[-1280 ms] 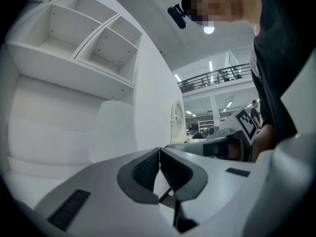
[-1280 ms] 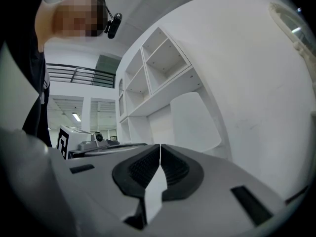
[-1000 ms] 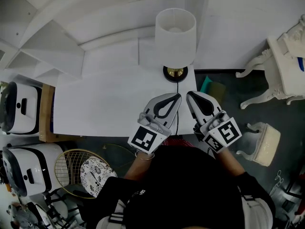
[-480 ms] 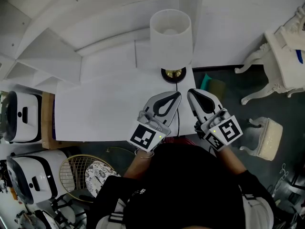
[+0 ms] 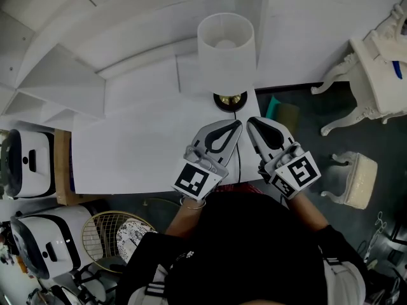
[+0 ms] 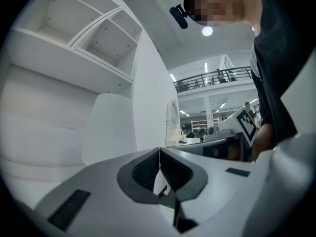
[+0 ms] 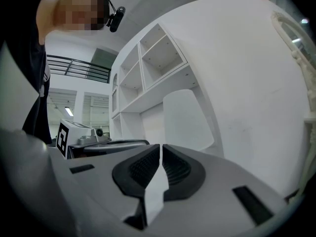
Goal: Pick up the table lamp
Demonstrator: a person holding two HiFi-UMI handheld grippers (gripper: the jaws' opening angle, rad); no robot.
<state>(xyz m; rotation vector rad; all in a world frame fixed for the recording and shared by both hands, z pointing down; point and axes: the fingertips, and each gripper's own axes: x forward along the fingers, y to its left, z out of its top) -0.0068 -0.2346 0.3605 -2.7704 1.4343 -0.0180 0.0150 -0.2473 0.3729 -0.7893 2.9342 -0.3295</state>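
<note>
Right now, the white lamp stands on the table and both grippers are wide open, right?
No. The left gripper and the right gripper are shut, jaws together, as the two gripper views show. The white lamp stands on the table.

I see a white table (image 5: pixel 127 151), an ornate white furniture piece (image 5: pixel 375 68) at right, a cushioned footstool (image 5: pixel 356 180) below it, and a wire basket (image 5: pixel 105 227) lower left.

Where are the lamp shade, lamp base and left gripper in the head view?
lamp shade (image 5: pixel 226 67), head view, on its white outer side wall.
lamp base (image 5: pixel 231 99), head view, on the brass centre of the dark round foot.
left gripper (image 5: pixel 238 127), head view, at its closed tips.
</note>
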